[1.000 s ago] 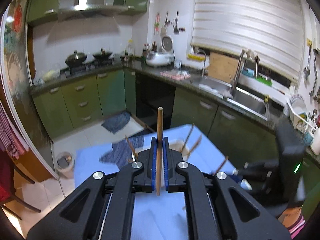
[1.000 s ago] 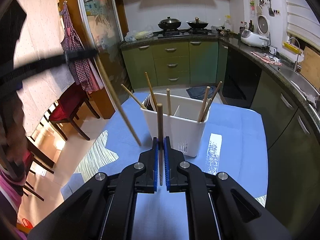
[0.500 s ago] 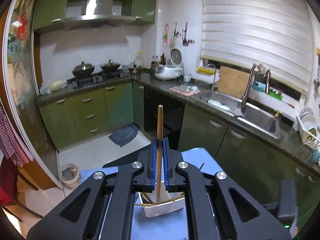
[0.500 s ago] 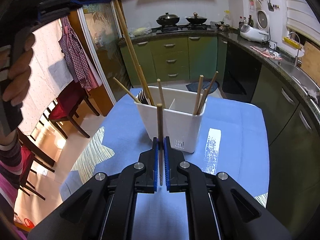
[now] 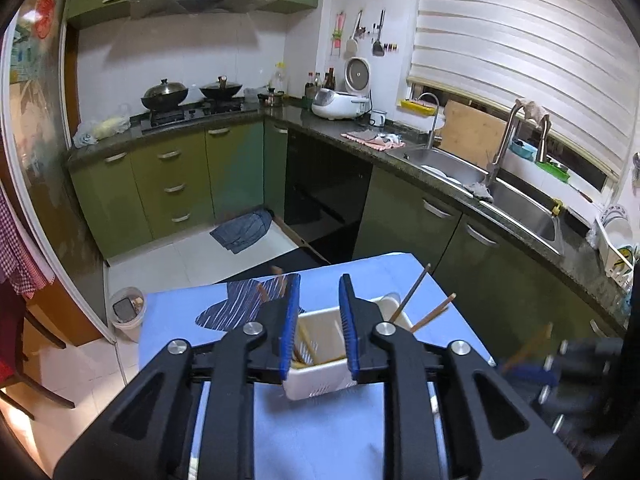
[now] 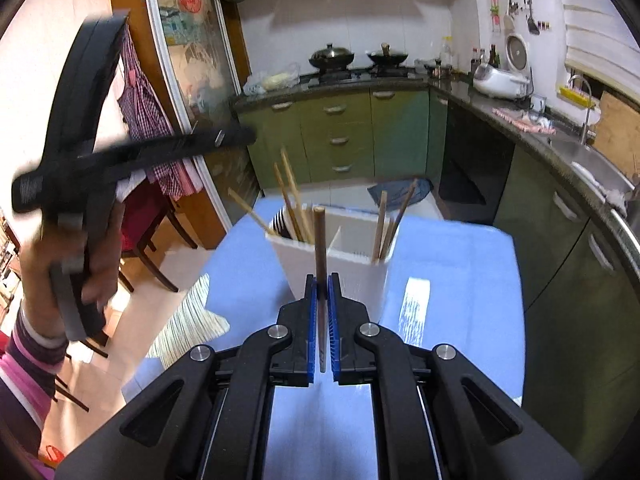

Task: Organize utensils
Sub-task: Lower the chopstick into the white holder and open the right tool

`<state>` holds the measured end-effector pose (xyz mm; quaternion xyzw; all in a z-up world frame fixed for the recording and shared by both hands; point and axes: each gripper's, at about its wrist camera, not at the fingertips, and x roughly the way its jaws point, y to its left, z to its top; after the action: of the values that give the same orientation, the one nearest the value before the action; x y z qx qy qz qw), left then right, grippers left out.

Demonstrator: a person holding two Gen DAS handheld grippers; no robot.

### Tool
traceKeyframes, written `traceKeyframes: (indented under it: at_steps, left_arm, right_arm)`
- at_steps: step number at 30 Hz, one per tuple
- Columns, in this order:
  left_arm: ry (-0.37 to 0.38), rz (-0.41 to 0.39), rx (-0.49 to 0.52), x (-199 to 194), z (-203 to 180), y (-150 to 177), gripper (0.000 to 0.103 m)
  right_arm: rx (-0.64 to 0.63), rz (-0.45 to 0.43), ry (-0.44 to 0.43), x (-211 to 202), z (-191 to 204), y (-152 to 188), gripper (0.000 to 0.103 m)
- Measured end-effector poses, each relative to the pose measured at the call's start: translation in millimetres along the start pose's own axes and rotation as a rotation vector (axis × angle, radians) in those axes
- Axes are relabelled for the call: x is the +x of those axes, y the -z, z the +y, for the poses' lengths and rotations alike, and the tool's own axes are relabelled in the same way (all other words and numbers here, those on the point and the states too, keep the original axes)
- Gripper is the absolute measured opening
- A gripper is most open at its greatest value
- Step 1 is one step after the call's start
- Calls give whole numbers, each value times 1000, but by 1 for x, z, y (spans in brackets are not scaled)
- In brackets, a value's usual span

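The right hand-held gripper point(image 6: 319, 312) pinches a light, stiff, slippery wooden chopstick point(image 6: 319, 240) upright near mid-length before the white utensil holder point(image 6: 340, 268), while the left hand-held gripper point(image 5: 318, 322) hangs released above it.

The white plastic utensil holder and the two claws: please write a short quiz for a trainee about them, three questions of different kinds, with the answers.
1. True or false: the left claw is shut on a wooden chopstick.
2. Multiple choice: the white plastic utensil holder stands on A) the dark kitchen counter, B) the blue tablecloth, C) the tiled floor.
3. Fill in: the right claw grips one brown wooden ____, held upright.

Key
1. False: its jaws stand apart with nothing between them, above the holder.
2. B.
3. chopstick.
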<state>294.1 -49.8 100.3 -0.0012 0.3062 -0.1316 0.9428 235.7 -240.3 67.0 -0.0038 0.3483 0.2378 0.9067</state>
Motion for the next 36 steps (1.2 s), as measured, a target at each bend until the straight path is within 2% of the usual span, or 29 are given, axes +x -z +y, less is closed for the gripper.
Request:
traceKeyframes:
  at_steps: [5, 11, 14, 16, 18, 21, 26, 27, 30, 33, 36]
  left_arm:
    - [0, -2, 11, -22, 1, 18, 21]
    - [3, 15, 24, -36, 4, 31, 21]
    - [6, 16, 18, -40, 7, 35, 22]
    - [5, 17, 19, -42, 7, 37, 28]
    - [10, 19, 26, -44, 6, 41, 31]
    - [19, 23, 38, -46, 5, 46, 30]
    - [33, 21, 58, -50, -2, 59, 31]
    - [39, 25, 55, -50, -2, 60, 32]
    - [45, 38, 51, -47, -4, 67, 46]
    - [49, 51, 49, -44, -5, 71, 46]
    - [47, 57, 45, -43, -2, 73, 47]
  right_arm:
    - [6, -86, -4, -23, 4, -33, 6]
    - [37, -164, 31, -36, 1, -82, 6]
    - [69, -184, 43, -33, -6, -102, 6]
    - [86, -178, 56, -25, -14, -114, 6]
    - [98, -162, 75, -13, -20, -122, 6]
    - [104, -107, 94, 13, -26, -123, 6]
    - [97, 4, 101, 60, -28, -98, 6]
    - [89, 18, 102, 66, -26, -95, 7]
    - [66, 55, 101, 82, -22, -87, 8]
    - [56, 54, 99, 82, -18, -83, 9]
    - [60, 9, 78, 64, -13, -83, 10]
